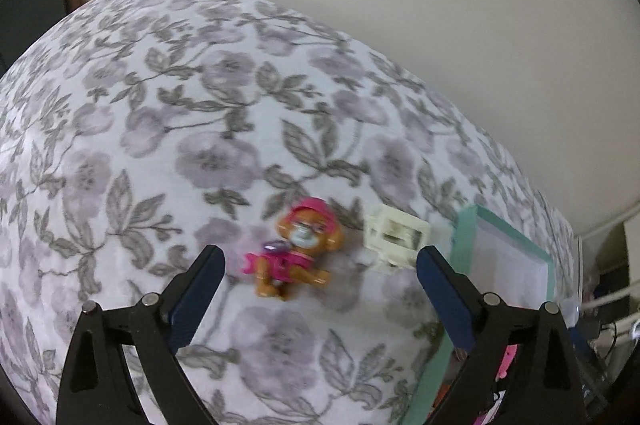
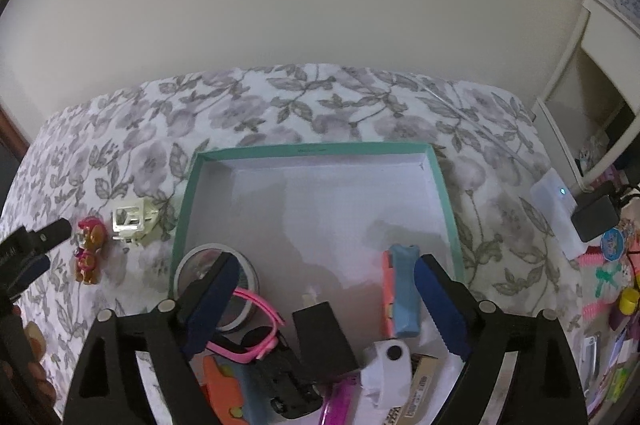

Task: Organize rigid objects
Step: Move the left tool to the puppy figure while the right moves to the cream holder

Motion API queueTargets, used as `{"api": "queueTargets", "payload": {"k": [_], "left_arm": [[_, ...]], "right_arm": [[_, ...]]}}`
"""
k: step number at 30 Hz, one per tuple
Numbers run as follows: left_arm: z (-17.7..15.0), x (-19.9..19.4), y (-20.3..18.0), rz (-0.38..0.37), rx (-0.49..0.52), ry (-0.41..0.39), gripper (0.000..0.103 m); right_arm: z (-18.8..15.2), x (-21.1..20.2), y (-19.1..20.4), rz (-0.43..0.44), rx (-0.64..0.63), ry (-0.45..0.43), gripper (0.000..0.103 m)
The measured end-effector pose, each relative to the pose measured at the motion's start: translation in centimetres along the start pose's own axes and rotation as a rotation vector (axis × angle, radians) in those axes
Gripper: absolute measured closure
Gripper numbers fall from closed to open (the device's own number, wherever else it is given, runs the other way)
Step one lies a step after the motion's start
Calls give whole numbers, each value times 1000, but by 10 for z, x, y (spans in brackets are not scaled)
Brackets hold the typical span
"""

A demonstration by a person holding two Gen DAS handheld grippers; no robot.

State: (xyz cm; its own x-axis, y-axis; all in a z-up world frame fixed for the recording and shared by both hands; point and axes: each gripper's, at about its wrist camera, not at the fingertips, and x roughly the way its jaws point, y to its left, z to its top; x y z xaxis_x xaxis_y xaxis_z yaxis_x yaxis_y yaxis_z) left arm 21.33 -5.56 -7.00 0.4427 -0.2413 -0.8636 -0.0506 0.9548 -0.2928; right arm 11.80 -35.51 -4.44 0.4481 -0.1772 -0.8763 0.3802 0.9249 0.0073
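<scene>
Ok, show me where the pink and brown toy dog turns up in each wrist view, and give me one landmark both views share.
Left wrist view: the toy dog lies on the floral cloth, low centre, between the open fingers of the left gripper.
Right wrist view: the toy dog lies at the far left, outside the teal box.
Shared landmark: the cream plastic piece between dog and box.

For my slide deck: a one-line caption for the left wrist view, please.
Open left gripper above a toy dog on the floral cloth, cream block and teal box beside it.
</scene>
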Motion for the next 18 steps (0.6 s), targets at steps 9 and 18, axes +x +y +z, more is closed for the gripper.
{"api": "queueTargets", "payload": {"k": [9, 18], "left_arm": [[6, 1, 25, 40, -52, -9, 2], [9, 13, 39, -42, -97, 83, 1]], "right_arm": [[-1, 2, 21, -5, -53, -8, 0], [-4, 3, 54, 9, -127, -18, 0]]}}
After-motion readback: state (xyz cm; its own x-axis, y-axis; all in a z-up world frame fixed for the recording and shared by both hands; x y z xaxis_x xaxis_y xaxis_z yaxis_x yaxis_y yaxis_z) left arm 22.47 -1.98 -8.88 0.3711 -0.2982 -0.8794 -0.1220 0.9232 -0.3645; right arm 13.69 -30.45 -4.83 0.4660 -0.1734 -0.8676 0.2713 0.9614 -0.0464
